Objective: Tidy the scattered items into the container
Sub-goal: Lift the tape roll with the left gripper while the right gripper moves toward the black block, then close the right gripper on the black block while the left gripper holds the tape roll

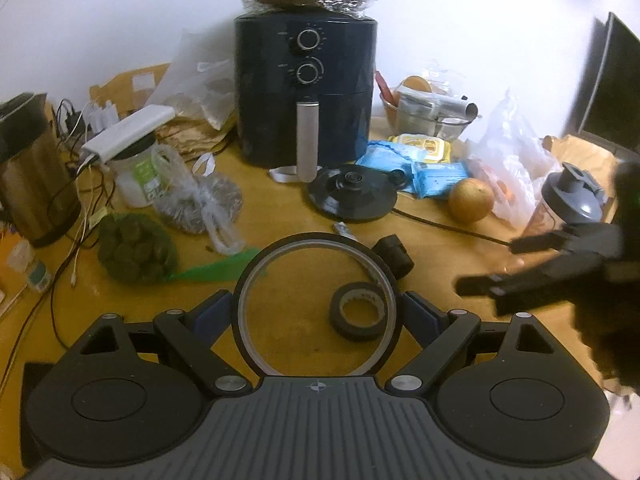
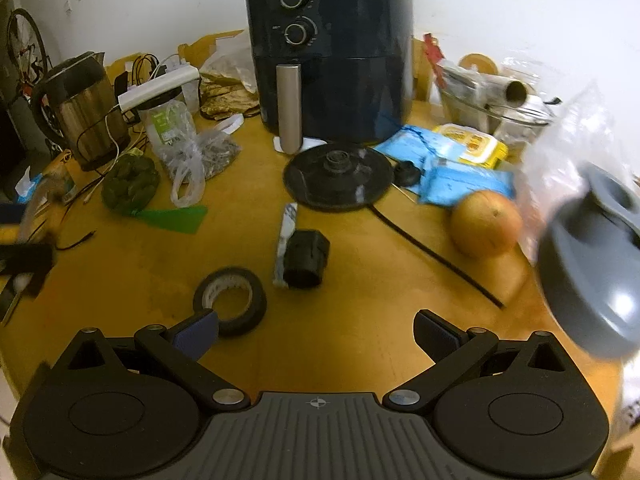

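My left gripper (image 1: 316, 312) is shut on a clear round container with a dark rim (image 1: 256, 276), held above the wooden table (image 1: 440, 264). Through its clear bottom I see a black tape roll (image 1: 358, 311). A black cylindrical part (image 1: 394, 255) lies just beyond the rim. My right gripper (image 2: 316, 334) is open and empty, low over the table, with the tape roll (image 2: 230, 300) by its left finger. The black part (image 2: 306, 259) and a small silver wrapper (image 2: 286, 236) lie ahead of it. The right gripper also shows in the left wrist view (image 1: 496, 264).
A dark air fryer (image 2: 332, 56) stands at the back, a kettle base (image 2: 338, 178) with cord before it. An orange (image 2: 486, 224), grey-lidded shaker bottle (image 2: 592, 264), blue packets (image 2: 460, 182), steel kettle (image 2: 80, 108), plastic bags (image 2: 192, 160) and a green net bag (image 2: 130, 184) crowd the table.
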`<act>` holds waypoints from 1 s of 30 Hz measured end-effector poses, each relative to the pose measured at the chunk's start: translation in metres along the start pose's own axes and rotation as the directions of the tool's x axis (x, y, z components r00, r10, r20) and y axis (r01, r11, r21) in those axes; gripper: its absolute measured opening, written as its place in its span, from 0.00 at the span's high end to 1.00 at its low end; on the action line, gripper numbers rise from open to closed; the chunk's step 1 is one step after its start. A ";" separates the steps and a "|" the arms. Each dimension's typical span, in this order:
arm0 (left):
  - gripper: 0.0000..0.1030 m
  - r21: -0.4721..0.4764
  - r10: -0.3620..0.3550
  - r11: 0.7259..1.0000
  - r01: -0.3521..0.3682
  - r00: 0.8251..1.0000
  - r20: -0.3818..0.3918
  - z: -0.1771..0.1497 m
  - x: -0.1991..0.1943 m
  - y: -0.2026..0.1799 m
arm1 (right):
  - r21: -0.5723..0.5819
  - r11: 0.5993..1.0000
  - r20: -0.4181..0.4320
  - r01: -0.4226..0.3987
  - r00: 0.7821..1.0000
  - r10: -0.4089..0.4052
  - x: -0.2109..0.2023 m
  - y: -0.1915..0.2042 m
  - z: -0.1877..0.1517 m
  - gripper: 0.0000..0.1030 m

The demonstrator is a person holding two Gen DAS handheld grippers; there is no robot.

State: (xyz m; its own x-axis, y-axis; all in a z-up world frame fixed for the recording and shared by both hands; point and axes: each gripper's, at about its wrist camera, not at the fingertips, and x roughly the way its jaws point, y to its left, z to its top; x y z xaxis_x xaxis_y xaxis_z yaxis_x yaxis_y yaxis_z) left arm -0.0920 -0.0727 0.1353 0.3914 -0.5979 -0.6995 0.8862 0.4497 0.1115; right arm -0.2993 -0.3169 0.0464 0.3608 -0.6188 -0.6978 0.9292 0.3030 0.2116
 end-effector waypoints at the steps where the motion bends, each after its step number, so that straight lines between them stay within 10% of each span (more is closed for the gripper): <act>1: 0.12 -0.011 0.001 1.000 -0.001 1.000 -0.002 -0.002 -0.003 0.002 | -0.006 1.000 0.001 -0.006 1.000 0.006 0.007 0.001 0.004 0.00; 12: 0.11 -0.131 0.036 0.991 -0.040 0.999 -0.030 -0.020 -0.017 0.017 | 0.040 0.997 0.008 -0.072 0.997 0.072 0.082 -0.003 0.033 0.02; 26: 0.11 -0.210 0.094 0.972 -0.107 0.993 -0.070 -0.032 -0.025 0.031 | 0.207 0.971 -0.055 -0.119 0.990 0.132 0.148 -0.026 0.036 0.55; 30: 0.11 -0.210 0.094 0.972 -0.108 0.993 -0.073 -0.032 -0.024 0.031 | 0.203 0.969 -0.050 -0.141 0.987 0.154 0.144 -0.025 0.036 0.55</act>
State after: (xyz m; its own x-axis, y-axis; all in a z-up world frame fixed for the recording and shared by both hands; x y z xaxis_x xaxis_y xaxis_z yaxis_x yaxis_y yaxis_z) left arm -0.0817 -0.0230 0.1333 0.4538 -0.5026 -0.7358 0.7669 0.6407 0.0353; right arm -0.2679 -0.4398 -0.0353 0.4954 -0.5273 -0.6903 0.8657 0.2336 0.4428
